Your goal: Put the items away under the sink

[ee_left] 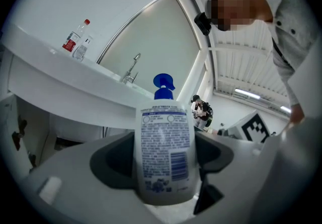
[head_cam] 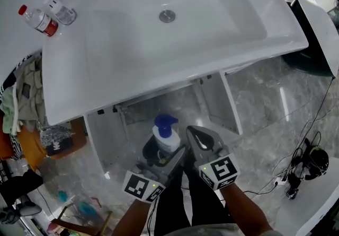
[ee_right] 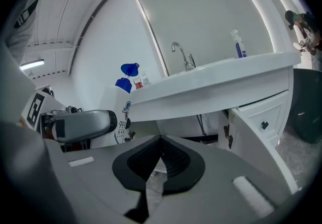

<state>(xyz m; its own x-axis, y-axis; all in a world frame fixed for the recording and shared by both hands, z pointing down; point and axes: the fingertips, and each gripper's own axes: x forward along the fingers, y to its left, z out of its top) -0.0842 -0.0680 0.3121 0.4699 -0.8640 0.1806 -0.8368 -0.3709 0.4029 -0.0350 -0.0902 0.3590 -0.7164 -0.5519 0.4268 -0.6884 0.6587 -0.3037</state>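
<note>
The left gripper has its jaws closed on the flanks of the white pump bottle, holding it low on the body. The bottle's long axis stands upright between the jaws, with the blue pump on top. Just beside it, to the right, the right gripper has its jaws together and holds nothing, so the left is the carrying tool. Straight ahead of the bottle and lower lies the open cabinet under the sink. The sink's front edge overhangs the cabinet above. The doors swing out on either side and leave a clear middle lane. The pump top likely needs to pass beneath that edge.
</note>
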